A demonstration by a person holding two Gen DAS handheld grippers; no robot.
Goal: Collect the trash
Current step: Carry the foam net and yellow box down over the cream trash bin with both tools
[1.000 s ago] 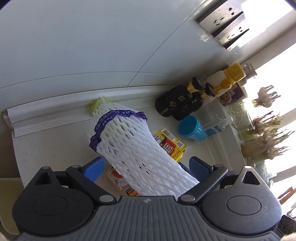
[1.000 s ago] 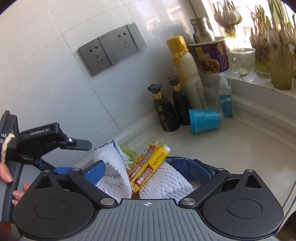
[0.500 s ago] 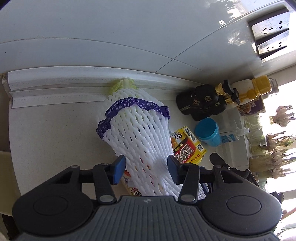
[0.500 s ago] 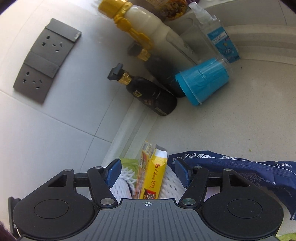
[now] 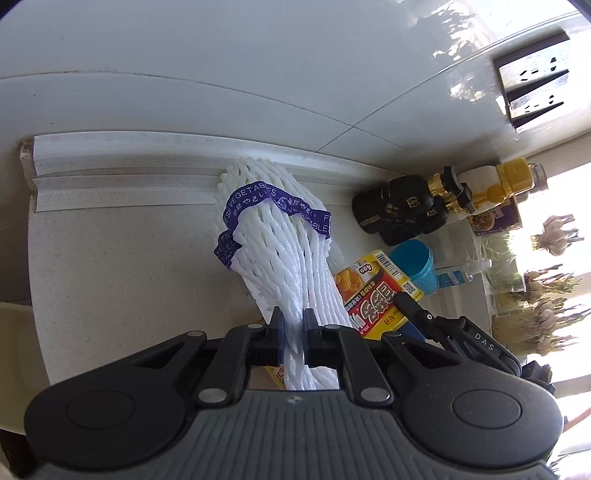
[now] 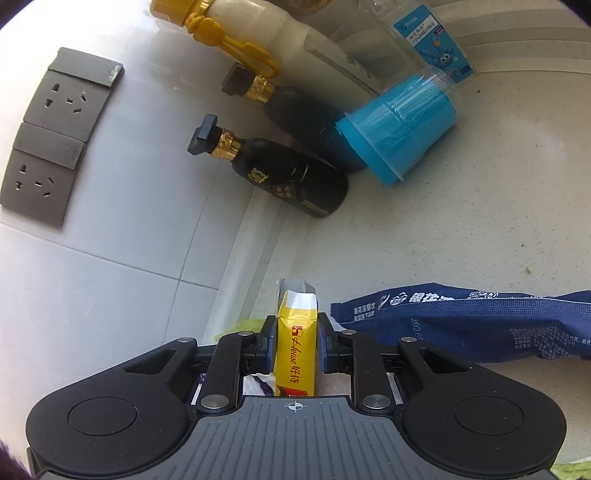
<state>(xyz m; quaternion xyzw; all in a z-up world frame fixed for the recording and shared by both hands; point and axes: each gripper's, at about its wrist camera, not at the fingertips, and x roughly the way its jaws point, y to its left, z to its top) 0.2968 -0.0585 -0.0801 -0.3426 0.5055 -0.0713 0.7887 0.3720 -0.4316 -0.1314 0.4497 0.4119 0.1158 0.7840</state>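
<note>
A white foam net sleeve [image 5: 284,254] with a purple band lies on the pale counter, running up to the wall strip. My left gripper [image 5: 293,325] is closing on its near end, and the foam is squeezed thin between the pads. Beside it lies a yellow carton [image 5: 373,295] with red print. In the right wrist view my right gripper [image 6: 297,332] is closing on that yellow carton [image 6: 297,343], its pads pressing both sides. A dark blue wrapper [image 6: 461,321] lies just right of the right gripper.
Two dark bottles [image 6: 291,177] with gold collars, a cream bottle with a yellow cap [image 6: 236,18], a blue cup [image 6: 399,129] on its side and a clear bottle stand at the back. Grey sockets [image 6: 55,136] are on the tiled wall. Garlic bunches [image 5: 535,295] line the window side.
Both grippers went from wide open to closed: the left onto the foam sleeve, the right onto the yellow carton. The right gripper dropped and rolled towards the counter.
</note>
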